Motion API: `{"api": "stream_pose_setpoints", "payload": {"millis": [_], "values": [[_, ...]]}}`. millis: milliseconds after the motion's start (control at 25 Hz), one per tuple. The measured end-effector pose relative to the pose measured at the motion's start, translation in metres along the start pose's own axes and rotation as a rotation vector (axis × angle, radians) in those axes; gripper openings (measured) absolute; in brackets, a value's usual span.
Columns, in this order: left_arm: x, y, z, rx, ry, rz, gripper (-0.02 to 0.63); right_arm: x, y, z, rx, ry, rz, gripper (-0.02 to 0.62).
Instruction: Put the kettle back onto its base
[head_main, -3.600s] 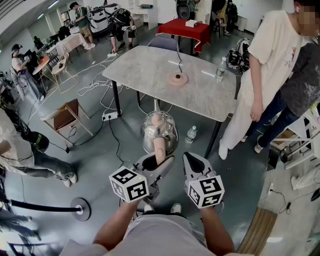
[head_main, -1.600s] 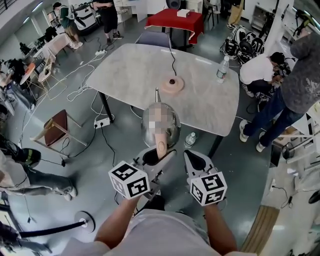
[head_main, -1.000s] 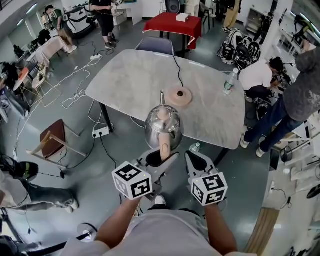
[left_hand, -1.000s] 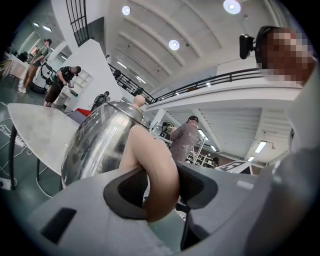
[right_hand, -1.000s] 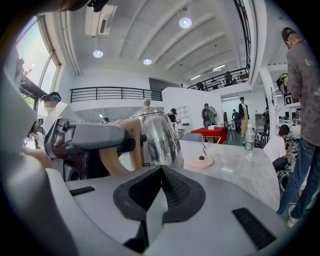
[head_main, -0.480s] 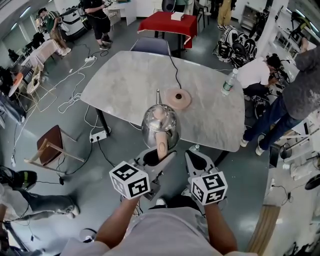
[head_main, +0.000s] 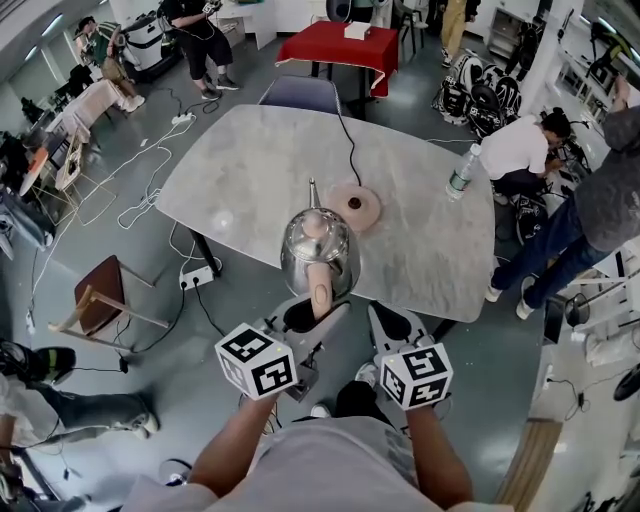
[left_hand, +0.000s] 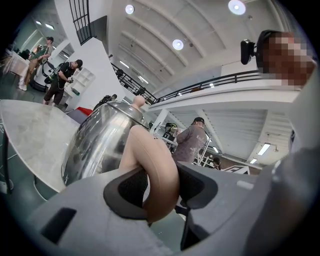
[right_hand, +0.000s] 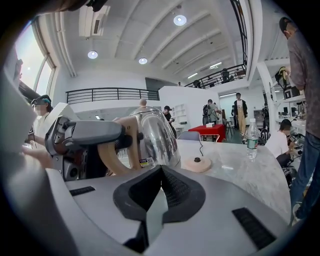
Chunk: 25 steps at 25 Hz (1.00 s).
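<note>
A shiny steel kettle (head_main: 318, 248) with a tan handle (head_main: 320, 290) hangs upright over the near edge of the marble table (head_main: 250, 160). My left gripper (head_main: 316, 312) is shut on that handle (left_hand: 155, 172); both pads press its sides, and the kettle body (left_hand: 97, 142) fills the view beyond. The round tan base (head_main: 352, 206) lies on the table just beyond the kettle and a little to its right, with its cord running off to the far side. My right gripper (head_main: 392, 326) is shut and empty beside the left one. Its own view shows the kettle (right_hand: 156, 132) and base (right_hand: 198, 163) ahead.
A water bottle (head_main: 461, 172) stands at the table's right edge. A crouching person (head_main: 515, 150) and a standing one (head_main: 600, 200) are close to that side. A chair (head_main: 296, 94) sits at the far edge, a red-covered table (head_main: 340, 44) behind it. Cables trail over the floor at left.
Both grippers and the kettle have moved forward toward the table. The kettle went from over the floor to over the table's near edge, closer to the base. The grip is unchanged.
</note>
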<state>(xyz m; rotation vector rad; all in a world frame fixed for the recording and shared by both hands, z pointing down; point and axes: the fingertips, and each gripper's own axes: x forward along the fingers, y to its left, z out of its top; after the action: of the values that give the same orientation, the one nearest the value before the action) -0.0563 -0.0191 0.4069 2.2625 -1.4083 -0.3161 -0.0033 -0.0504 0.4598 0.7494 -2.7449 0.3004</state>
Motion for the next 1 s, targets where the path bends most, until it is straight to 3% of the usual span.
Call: {"api": "stream_pose_setpoints", "payload": {"millis": [1000], "values": [[0.127,0.042,0.018,-0.031,-0.007,0.115,0.163,0.052,-0.127,0.034,0.009,0.011,0.103,0.003]]}}
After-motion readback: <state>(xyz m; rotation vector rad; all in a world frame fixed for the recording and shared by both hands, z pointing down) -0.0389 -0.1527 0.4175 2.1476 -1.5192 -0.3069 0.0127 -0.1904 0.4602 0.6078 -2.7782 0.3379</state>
